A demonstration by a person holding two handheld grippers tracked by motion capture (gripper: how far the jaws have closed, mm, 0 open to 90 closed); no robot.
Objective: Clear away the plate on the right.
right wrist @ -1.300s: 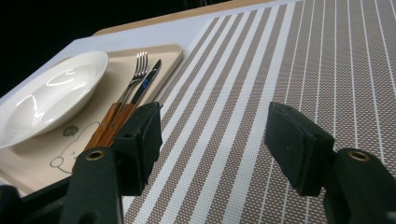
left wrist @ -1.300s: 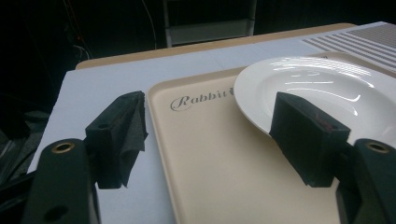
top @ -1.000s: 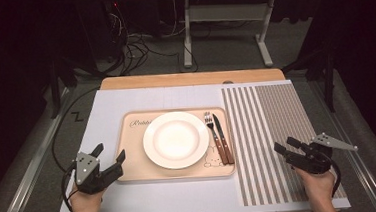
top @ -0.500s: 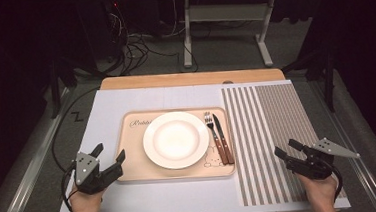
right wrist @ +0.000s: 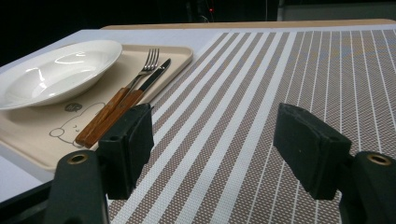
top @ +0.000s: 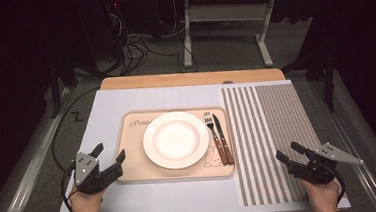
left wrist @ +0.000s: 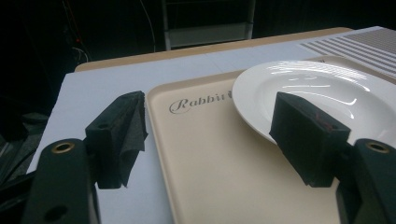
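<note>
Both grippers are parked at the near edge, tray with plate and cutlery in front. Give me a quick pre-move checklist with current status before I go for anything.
1. Left gripper jaws apart, nothing between them: ok.
2. Right gripper jaws wide, nothing held; they have just been opening: ok.
3. Tray flat on the white mat, its near left corner right at the left gripper: ok.
4. Plate sits on the tray, empty, apart from the cutlery: ok.
5. Fork and knife lie side by side on the tray's right part, handles toward the person: ok.
6. Striped placemat lies flat under the right gripper: ok.
</note>
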